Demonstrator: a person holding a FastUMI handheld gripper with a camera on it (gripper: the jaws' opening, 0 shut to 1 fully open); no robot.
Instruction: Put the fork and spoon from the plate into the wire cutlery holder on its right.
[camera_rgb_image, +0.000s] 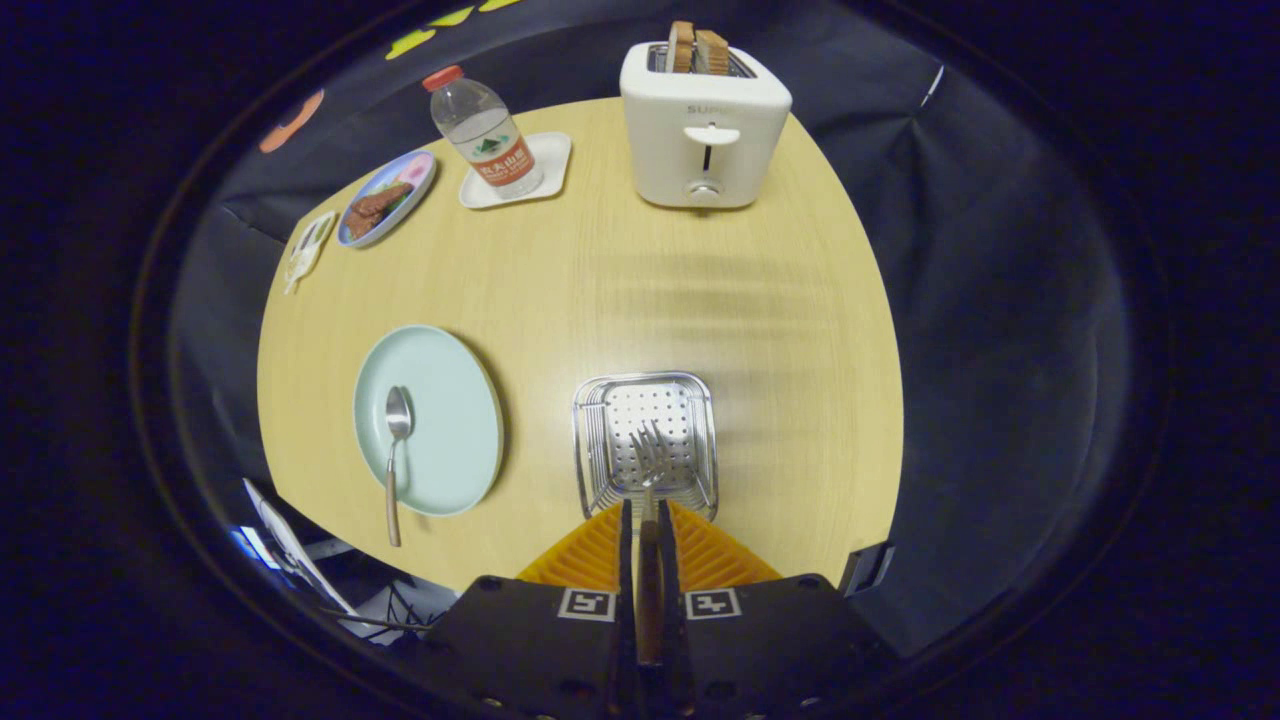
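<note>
My gripper is shut on the fork, whose wooden handle runs between the two orange fingers. Its metal tines hang over the open top of the wire cutlery holder, which stands just ahead of the fingers on the wooden table. Left of the holder lies a pale green plate. A spoon with a wooden handle rests on the plate, bowl pointing away, handle sticking out over the plate's near rim.
A white toaster with two slices of bread stands at the far side of the table. Far left are a water bottle on a white tray, a small plate with food, and a white item at the table's edge.
</note>
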